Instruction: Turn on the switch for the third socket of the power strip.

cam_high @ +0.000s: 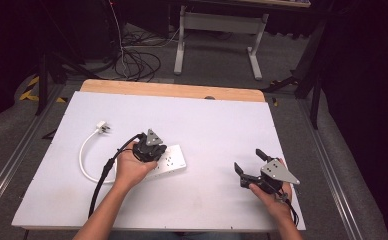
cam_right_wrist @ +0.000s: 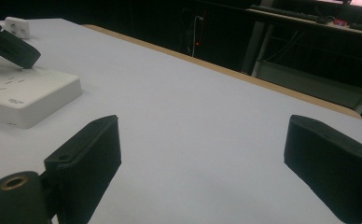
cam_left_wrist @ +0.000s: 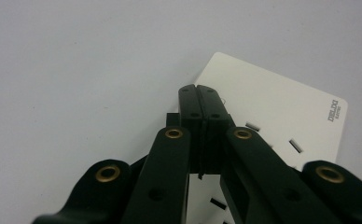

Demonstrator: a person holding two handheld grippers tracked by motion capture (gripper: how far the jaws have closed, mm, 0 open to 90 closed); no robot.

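White power strip (cam_high: 168, 161) lies left of the table's (cam_high: 207, 130) middle, its cord looping left to a plug (cam_high: 102, 127). On its top face rests the left gripper (cam_left_wrist: 202, 100), tips pressed together with nothing between them. Well apart, near the right edge, the right gripper (cam_high: 248, 161) hovers with jaws spread wide and empty.

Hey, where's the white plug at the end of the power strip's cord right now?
In the high view the white plug lies on the table's left side, beyond and left of the power strip, which the left gripper rests on.
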